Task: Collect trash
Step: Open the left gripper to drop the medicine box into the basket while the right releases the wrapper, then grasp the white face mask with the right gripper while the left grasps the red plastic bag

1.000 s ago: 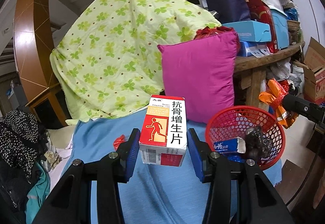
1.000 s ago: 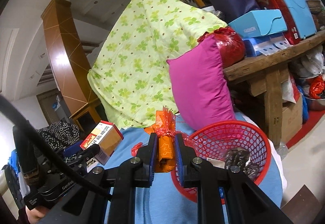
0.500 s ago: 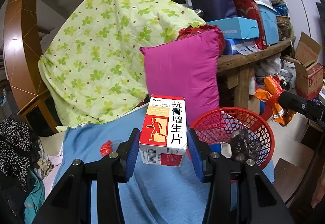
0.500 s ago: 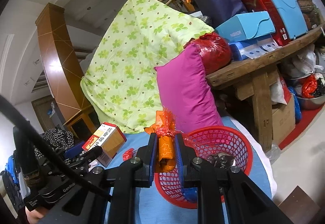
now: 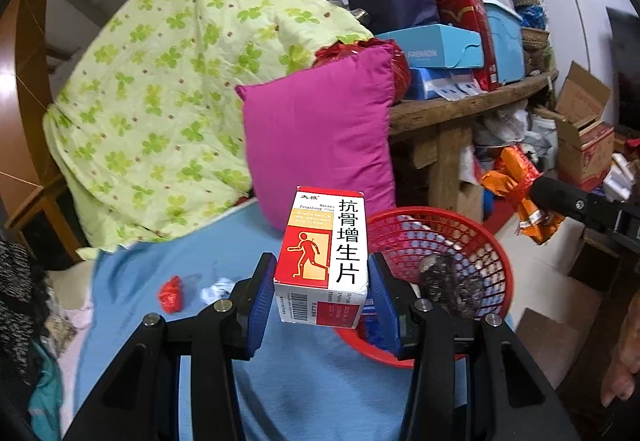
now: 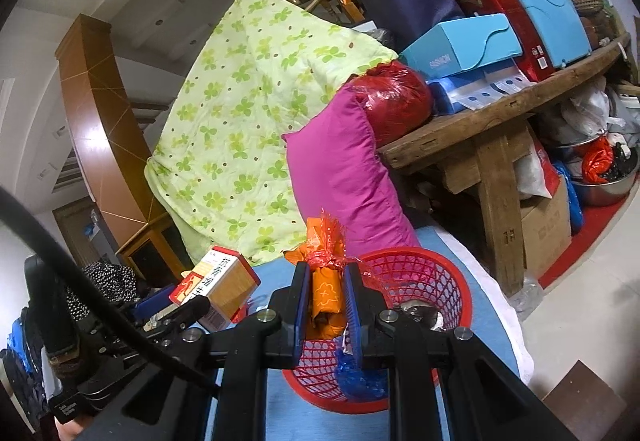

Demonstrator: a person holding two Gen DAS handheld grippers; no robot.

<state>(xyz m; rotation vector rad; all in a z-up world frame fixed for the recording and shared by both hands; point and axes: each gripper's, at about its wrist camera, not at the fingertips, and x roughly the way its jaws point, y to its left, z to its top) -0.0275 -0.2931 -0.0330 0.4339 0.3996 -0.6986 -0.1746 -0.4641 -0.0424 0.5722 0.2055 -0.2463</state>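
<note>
Left tongs (image 5: 322, 281) clamp medicine box (image 5: 323, 255); right tongs (image 6: 326, 305) clamp orange wrapper (image 6: 326, 293). Risk: early release misses red basket (image 5: 496, 253).

upright red-white medicine box (image 5: 325, 256) and orange wrapper (image 6: 326, 287) held above the red mesh basket (image 6: 456, 291).

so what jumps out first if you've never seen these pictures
Front and centre, the left gripper is clamped on a red and white medicine box, held up above the blue sheet. Just right of it sits a red mesh basket with trash already inside, and the right gripper holds an orange wrapper over its rim. Behind them, a magenta pillow leans against a green clover-print quilt.
</note>
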